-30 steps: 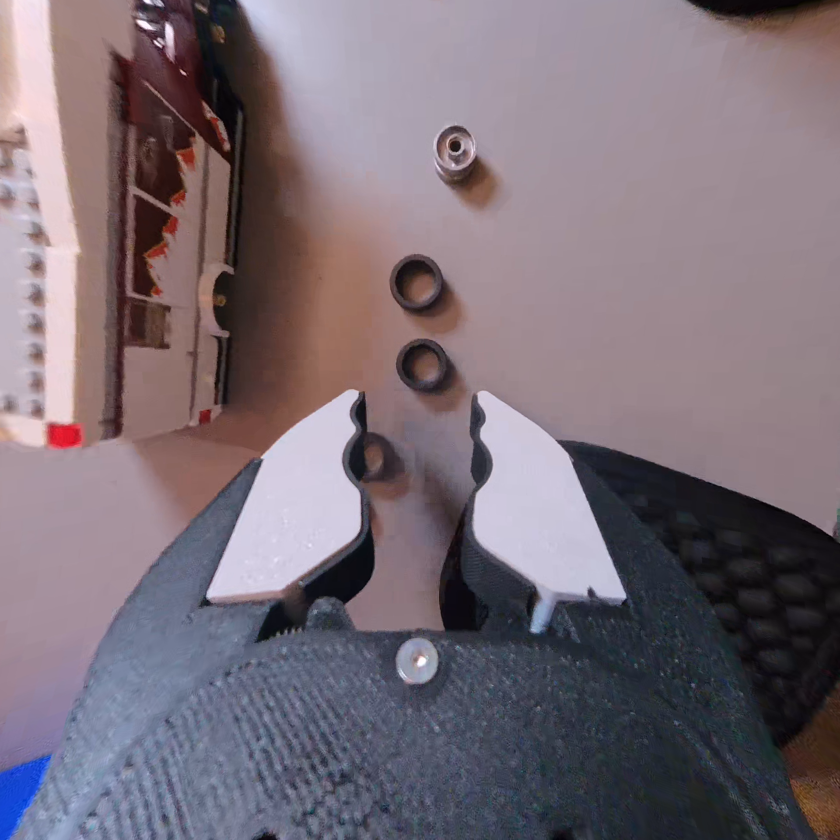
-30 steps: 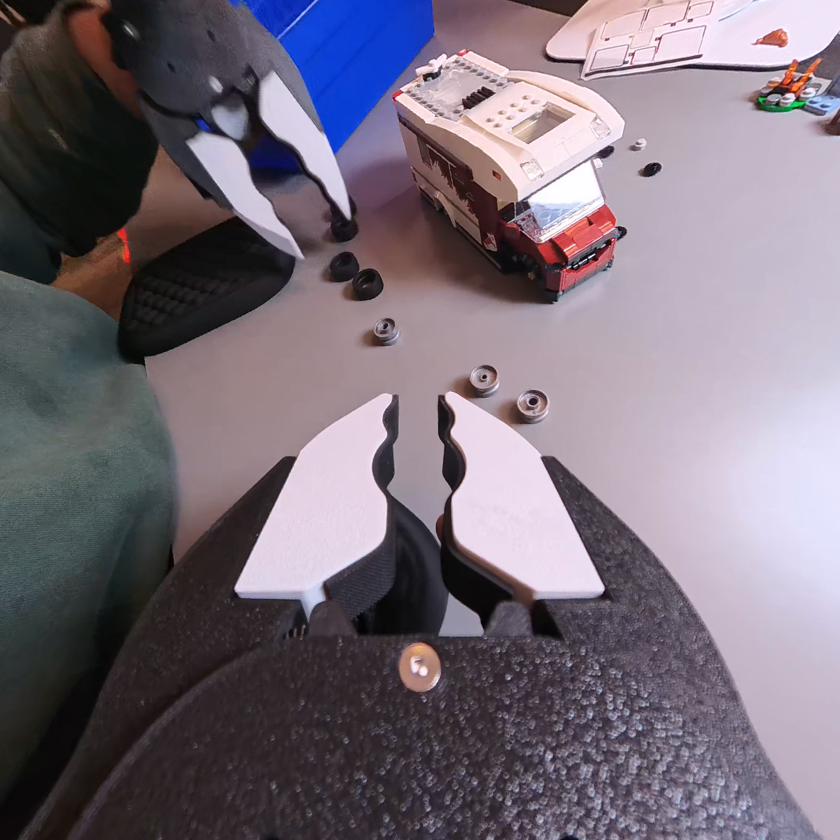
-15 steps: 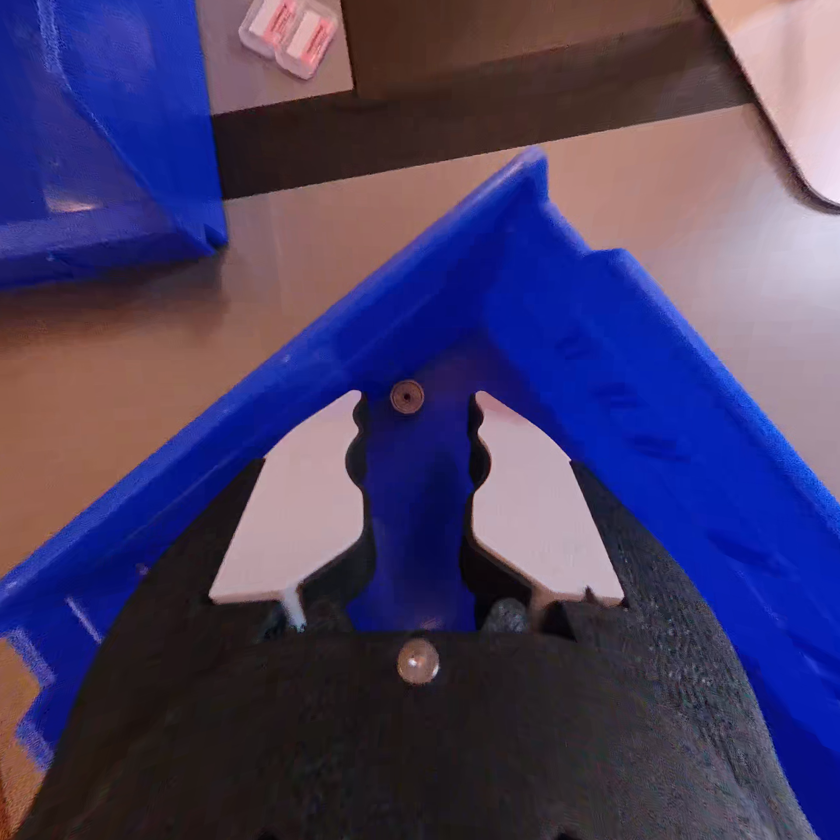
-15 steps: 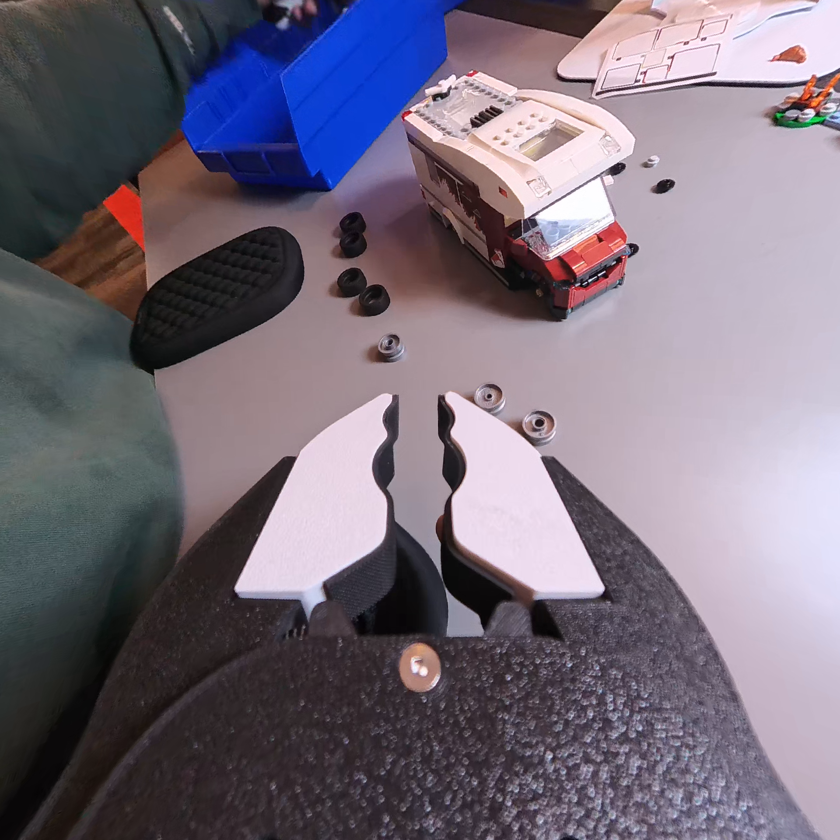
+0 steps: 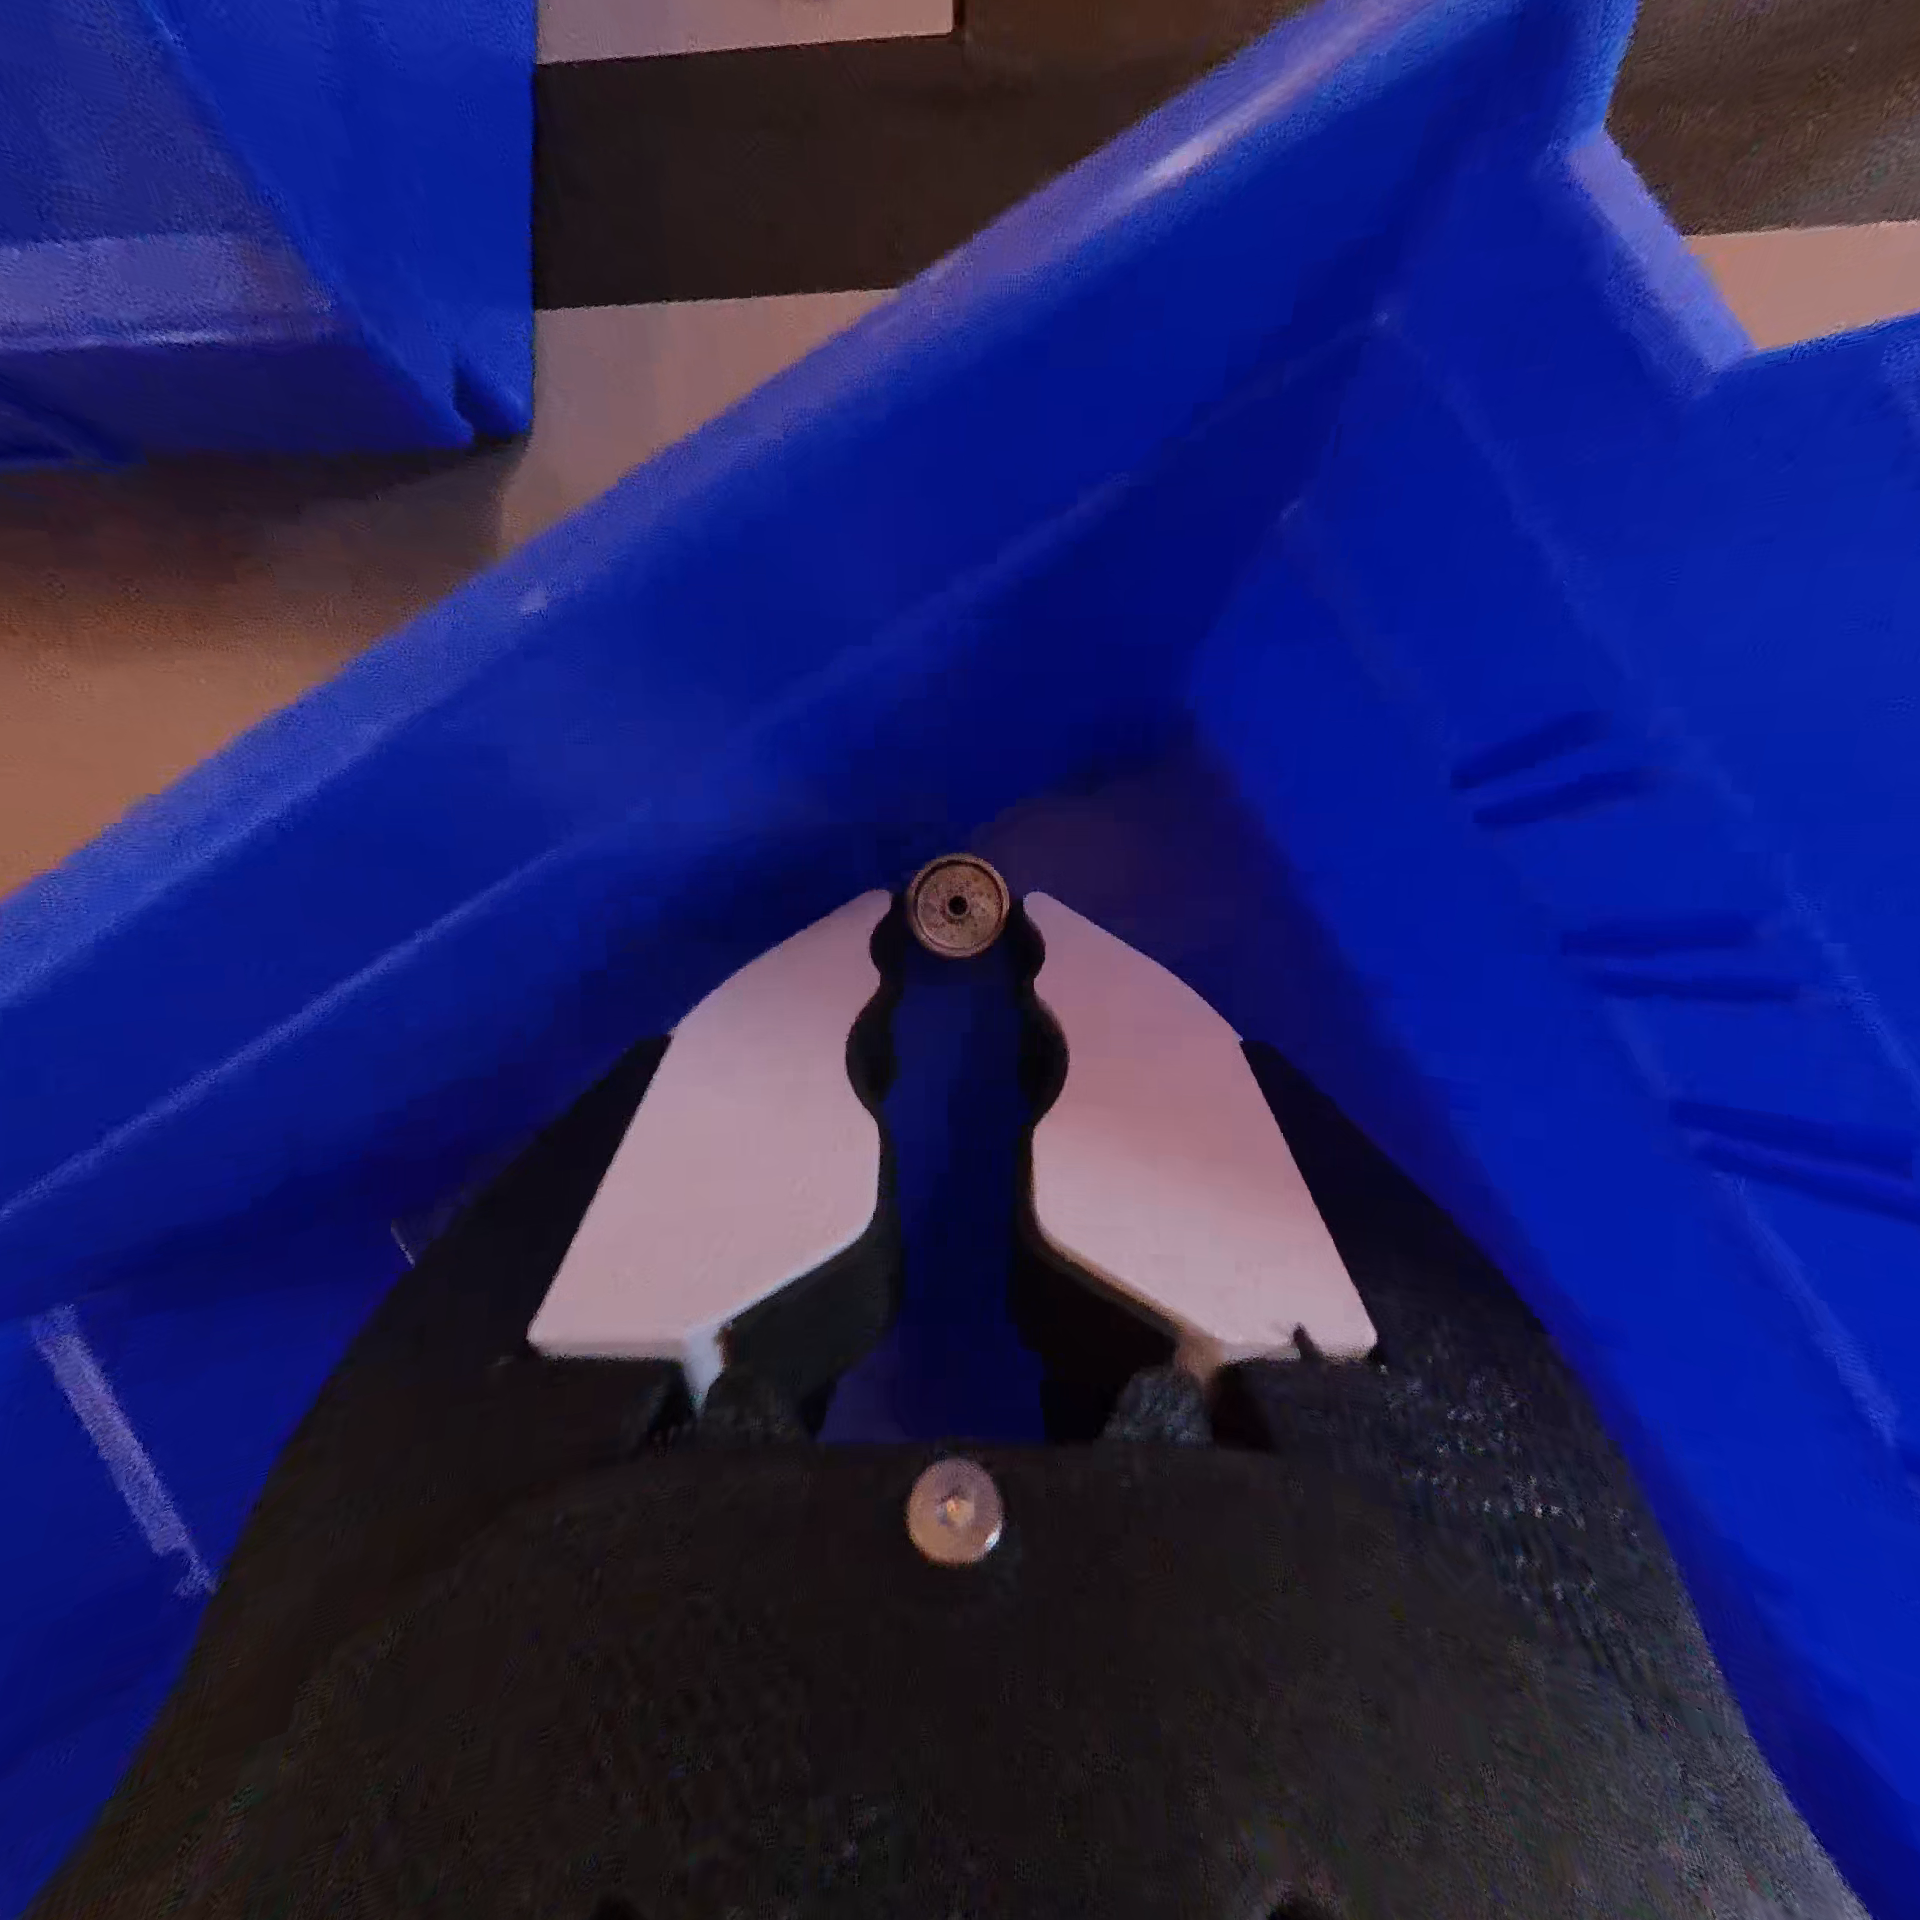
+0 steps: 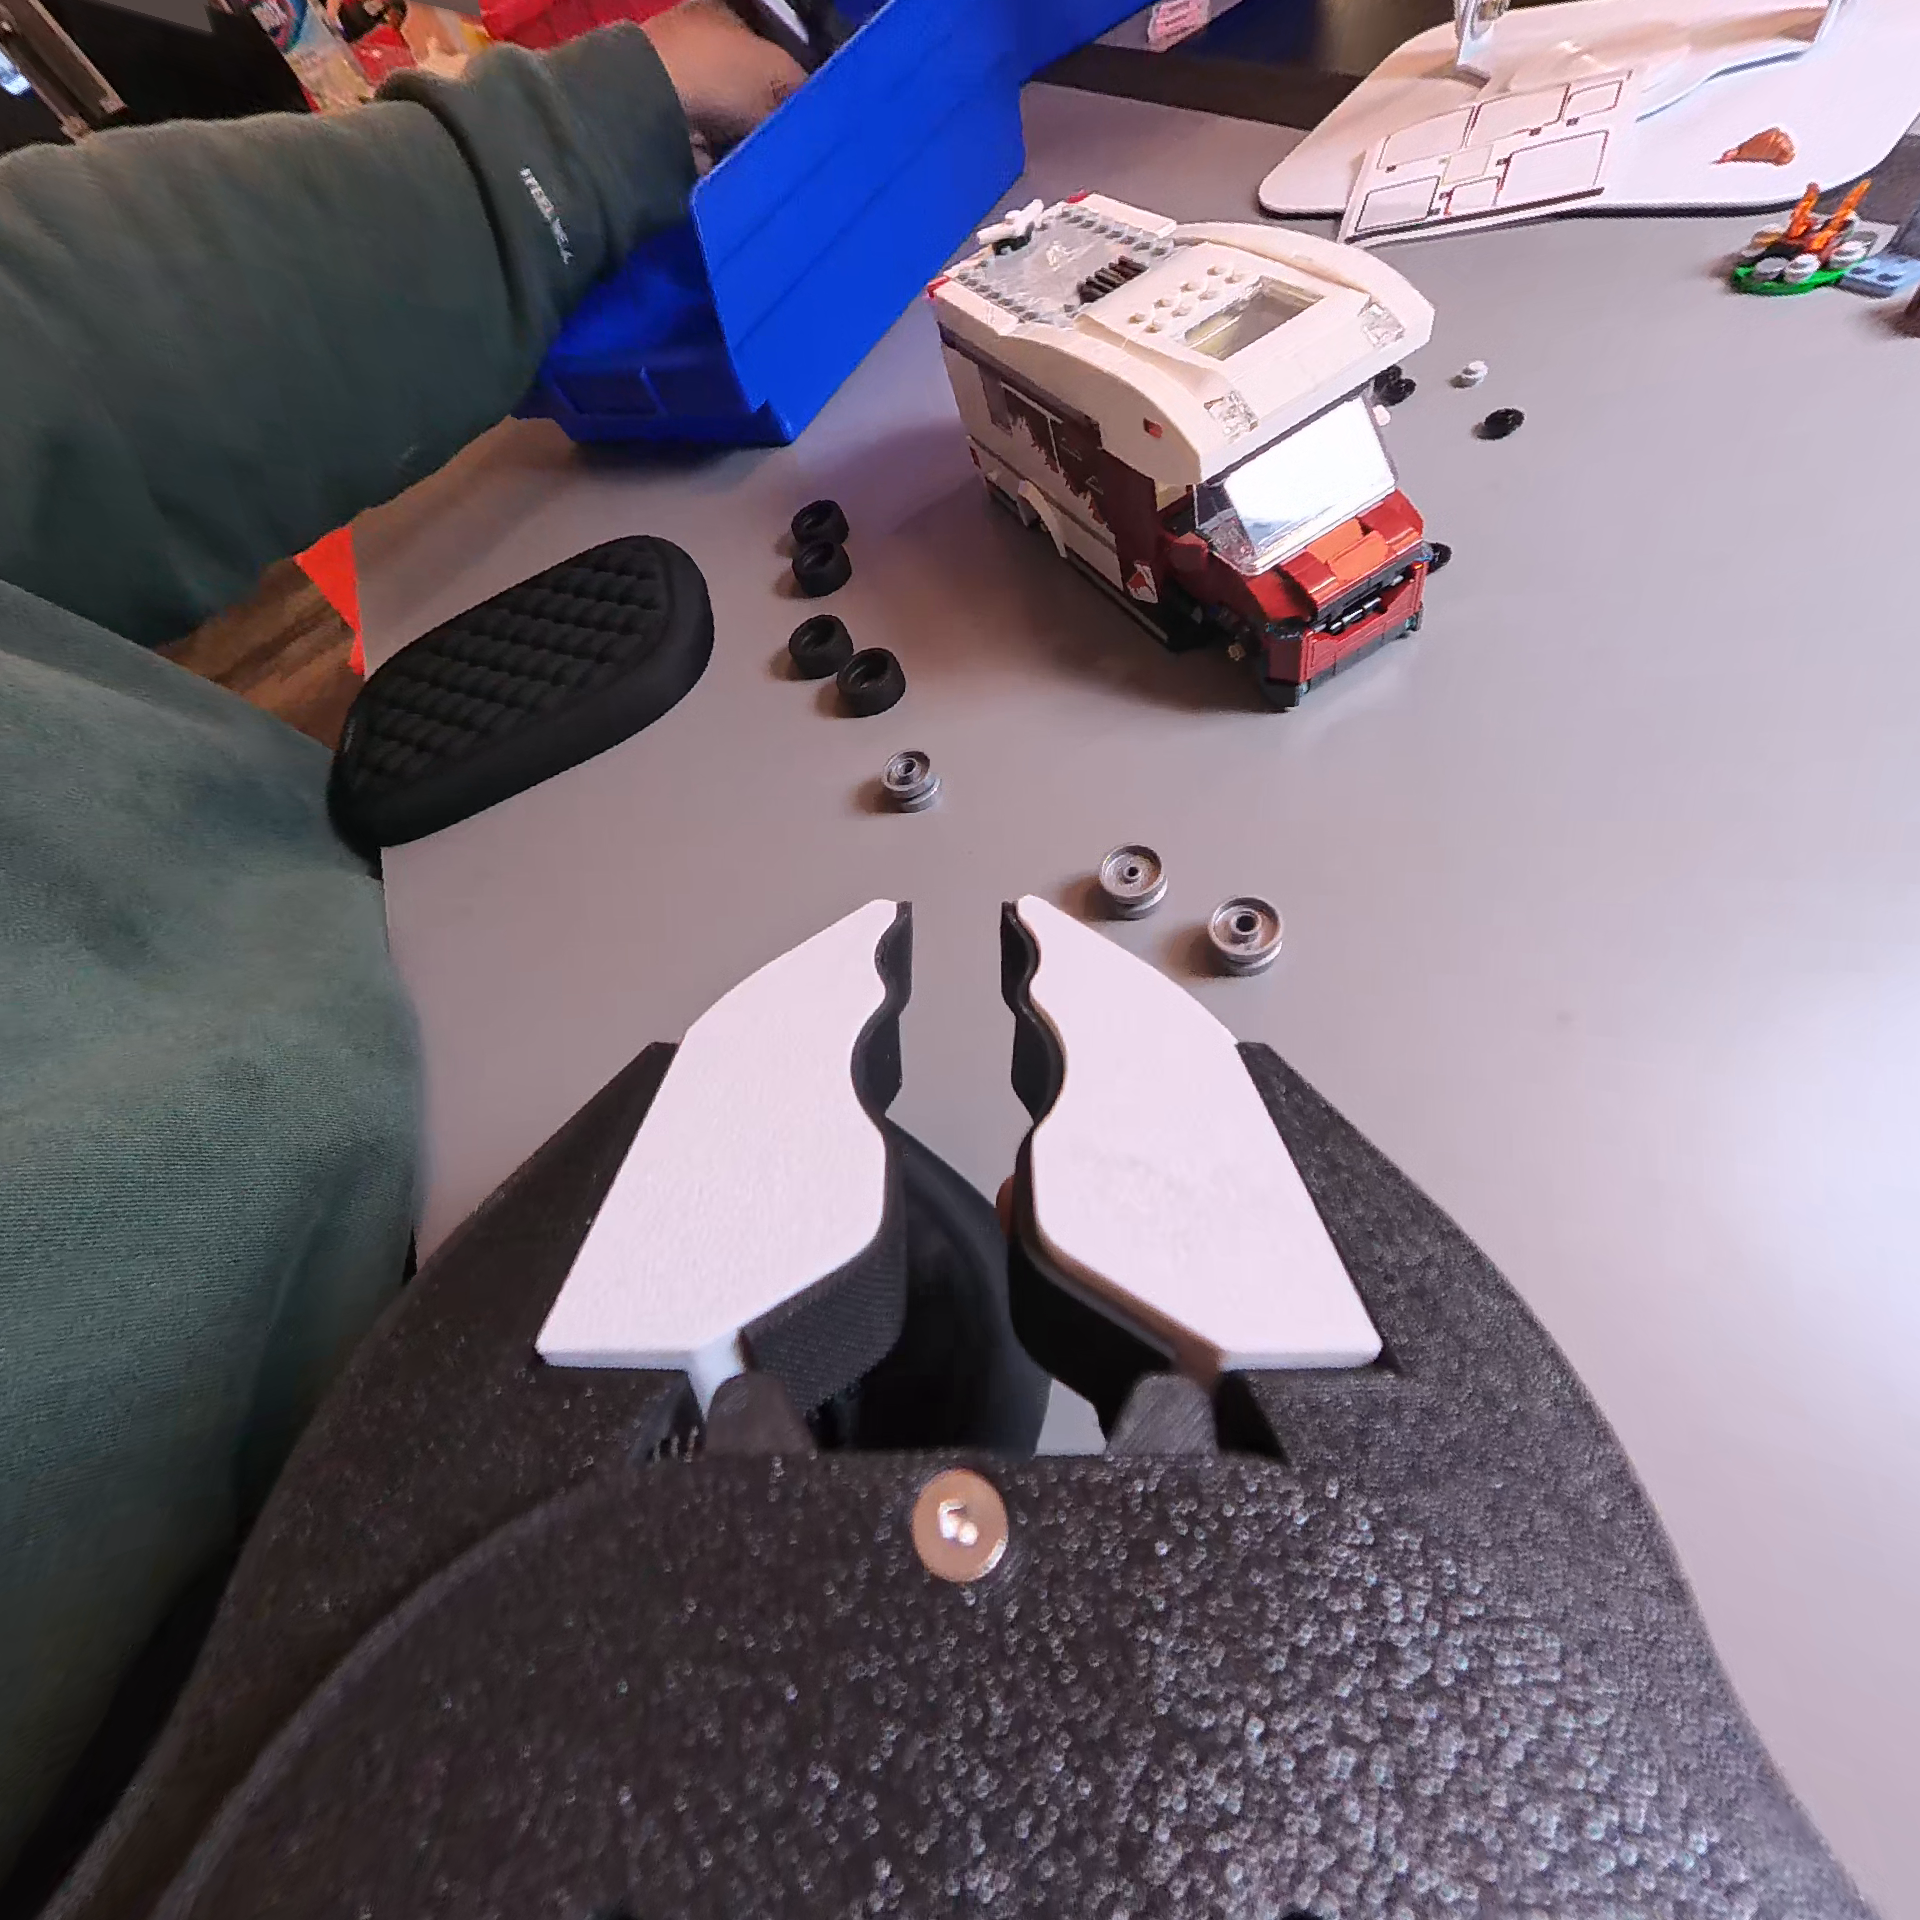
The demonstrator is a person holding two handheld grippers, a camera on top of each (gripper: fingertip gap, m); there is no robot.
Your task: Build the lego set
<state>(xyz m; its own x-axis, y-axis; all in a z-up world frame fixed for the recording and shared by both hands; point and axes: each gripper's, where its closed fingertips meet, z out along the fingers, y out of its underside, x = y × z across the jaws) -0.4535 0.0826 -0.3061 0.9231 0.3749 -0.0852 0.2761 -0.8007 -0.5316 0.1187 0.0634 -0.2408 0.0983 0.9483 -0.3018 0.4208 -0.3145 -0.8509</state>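
Note:
In the left wrist view my left gripper (image 5: 958, 914) reaches into a corner of a blue bin (image 5: 623, 727). Its fingertips are closed on a small grey wheel hub (image 5: 958, 907), one pad against each side of it. In the right wrist view my right gripper (image 6: 956, 914) hovers low over the grey table (image 6: 1558, 935), jaws a narrow slit apart with nothing between them. Three grey wheel hubs (image 6: 1132, 881) lie just ahead of it, and several black tyres (image 6: 871, 681) lie farther off. The left gripper is hidden there behind a green sleeve (image 6: 312, 260) reaching into the blue bin (image 6: 862, 208).
A white and dark red brick camper van (image 6: 1184, 436) stands on the table behind the tyres. A black ribbed pad (image 6: 520, 675) lies at the table's left edge. White sheets (image 6: 1507, 156) and small bricks (image 6: 1808, 249) lie at the back right. A second blue bin (image 5: 260, 208) stands at the upper left.
My left gripper left the tyres on the table and went into the blue bin, then its jaws narrowed around the grey hub. My right gripper has stayed in place with the same narrow gap.

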